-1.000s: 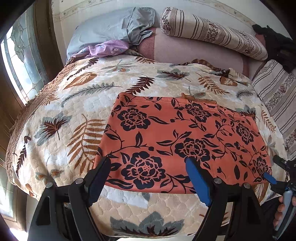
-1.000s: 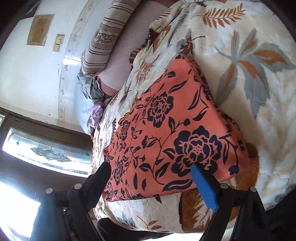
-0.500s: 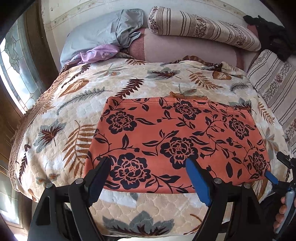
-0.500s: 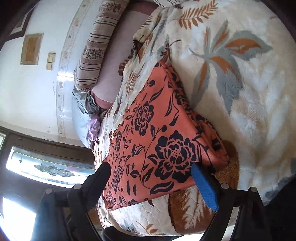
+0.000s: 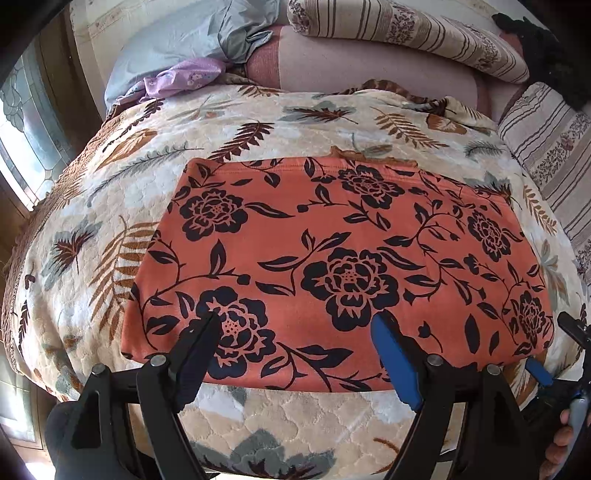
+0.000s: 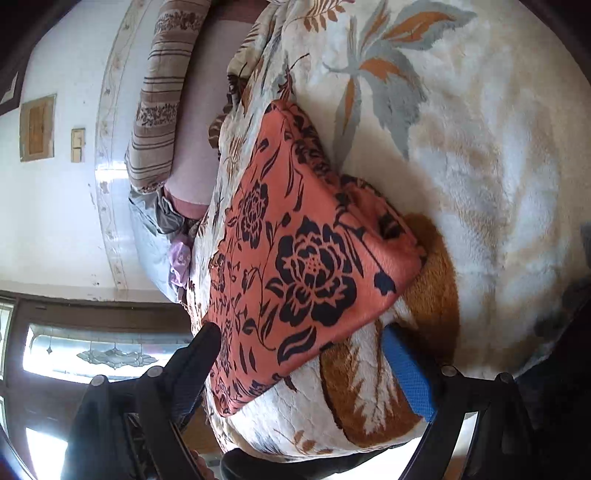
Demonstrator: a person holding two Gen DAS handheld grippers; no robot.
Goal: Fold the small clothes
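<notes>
An orange garment with black flowers (image 5: 332, 258) lies flat and spread on the leaf-patterned blanket (image 5: 110, 221). My left gripper (image 5: 295, 325) hovers open over the garment's near edge, left of its middle, with nothing between its fingers. My right gripper (image 6: 301, 332) is open by the garment's near right corner (image 6: 314, 277), viewed rolled sideways; cloth shows between the black finger (image 6: 199, 350) and the blue finger (image 6: 406, 373), but neither presses on it. The right gripper's blue tip (image 5: 539, 371) and a hand (image 5: 561, 439) appear at the lower right of the left wrist view.
Striped bolsters (image 5: 406, 33) and a pink pillow (image 5: 369, 66) lie along the far side. A grey pillow (image 5: 177, 44) with a lilac cloth (image 5: 184, 75) sits far left. A stained-glass window (image 5: 26, 122) is on the left. The bed edge runs just below the grippers.
Both grippers have moved down and closer to the garment's near edge, which looks larger now. The right gripper has rolled, so its view has tilted further. Both stay open.
</notes>
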